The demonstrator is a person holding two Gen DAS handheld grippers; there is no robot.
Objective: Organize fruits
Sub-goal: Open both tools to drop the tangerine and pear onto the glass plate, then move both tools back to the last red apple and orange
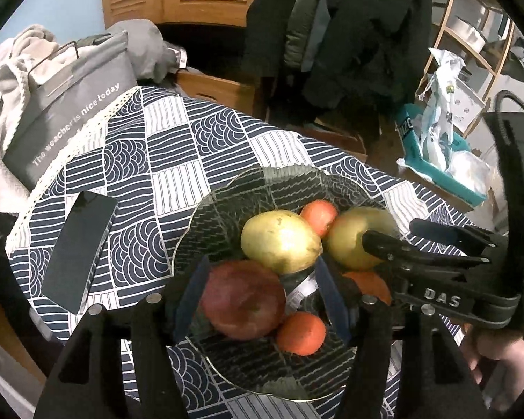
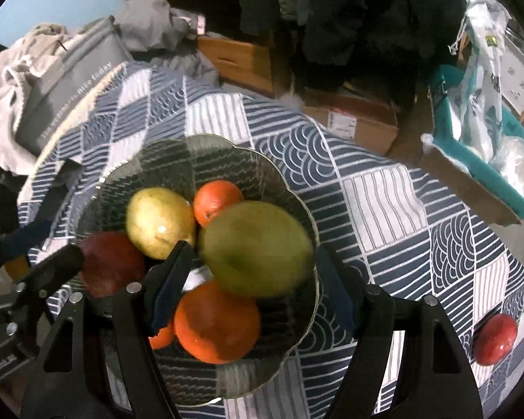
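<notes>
A clear glass bowl (image 1: 188,223) (image 2: 227,139) stands on the blue patterned tablecloth (image 1: 164,146) and holds several fruits. My left gripper (image 1: 262,272) is open over a red apple (image 1: 244,300) (image 2: 111,262) that lies in the bowl, with a gap at the right pad. My right gripper (image 2: 254,249) (image 1: 389,228) is open around a blurred green fruit (image 2: 258,248) (image 1: 353,237), with thin gaps at both pads. A yellow pear (image 1: 279,241) (image 2: 157,223), a big orange (image 2: 216,321) and smaller oranges (image 1: 300,333) (image 2: 216,200) lie around them. Another red apple (image 2: 494,338) sits on the cloth to the right.
A dark phone (image 1: 78,248) lies left of the bowl. A grey printed bag (image 1: 66,115) and crumpled cloths sit at the table's far left. Beyond the far edge are cardboard boxes (image 2: 359,118) and a teal box (image 1: 436,160). A hand (image 1: 499,356) holds the right gripper.
</notes>
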